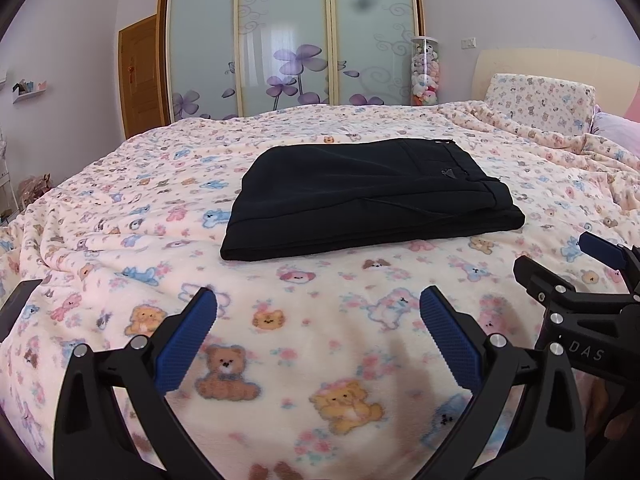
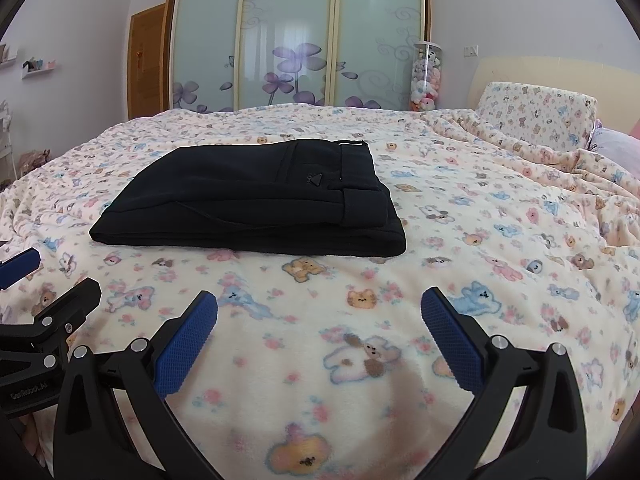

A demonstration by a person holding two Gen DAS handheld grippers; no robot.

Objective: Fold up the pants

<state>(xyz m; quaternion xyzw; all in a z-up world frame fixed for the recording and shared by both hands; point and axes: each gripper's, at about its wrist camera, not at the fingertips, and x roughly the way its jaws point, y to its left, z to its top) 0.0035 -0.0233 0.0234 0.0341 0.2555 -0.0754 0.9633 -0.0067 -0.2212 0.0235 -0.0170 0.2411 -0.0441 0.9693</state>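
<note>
Two grippers hover low over the bed point(image 1: 120, 184), both released and holding nothing. From the left wrist view, the left gripper point(image 1: 318, 338) has its blue-padded fingers point(image 1: 188, 344) spread wide, with the folded pants point(image 1: 368, 196) ahead at twelve o'clock, lying flat on the bear-print blanket point(image 1: 304, 320). They are black, folded into a thick rectangle, the waistband and a small triangular emblem toward three o'clock. The right gripper point(image 2: 319, 338), likewise spread, sees the pants at eleven o'clock. Each gripper appears only partly at the other view's edge; the layers beneath the fold are hidden.
</note>
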